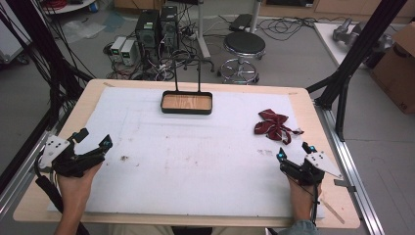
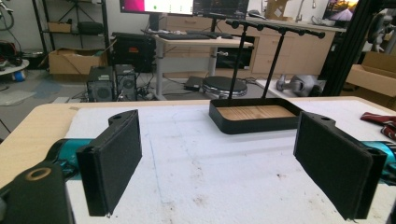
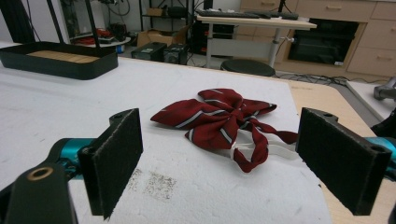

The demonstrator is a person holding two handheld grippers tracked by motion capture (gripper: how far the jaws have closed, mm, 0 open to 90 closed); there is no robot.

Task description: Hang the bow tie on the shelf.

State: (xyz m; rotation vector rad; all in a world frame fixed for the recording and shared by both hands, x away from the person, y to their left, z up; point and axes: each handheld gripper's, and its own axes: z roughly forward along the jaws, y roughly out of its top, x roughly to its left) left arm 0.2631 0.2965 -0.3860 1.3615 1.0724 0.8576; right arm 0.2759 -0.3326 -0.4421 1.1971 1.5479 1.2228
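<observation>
Dark red striped fabric bow tie with a white elastic strap (image 3: 224, 122) lying loose on the white foam sheet (image 1: 195, 156) that covers the wooden bench (image 1: 313, 112), toward the right side, just ahead of the right tool (image 1: 294, 153). Looks set up that way on purpose: jaws of that right tool spread wide and aimed straight at the bow tie, nothing held, so probably lining up for a grab. Soft, floppy cloth with folded loops and thin white stripes, strap trailing off toward the bench edge, so likely to bunch or slide rather than lift clean. Flat black jaw pads (image 3: 116, 158) with a fuzzy, grippy-looking face, which makes sense for pinching thin fabric. Left tool (image 1: 93, 139) parked near the left edge, also wide open and empty, pointed at the shallow black oval tray with a wood-grain floor (image 2: 254, 116) at the far middle of the bench. Two thin black rods rising from the tray's back to a crossbar, so maybe a hanging rack, plausibly where the bow tie ends up. Foam sheet a bit grubby, with scuffs and brown specks, slightly crumbly in texture. Bow tie and tray well apart, with bare foam between them.
</observation>
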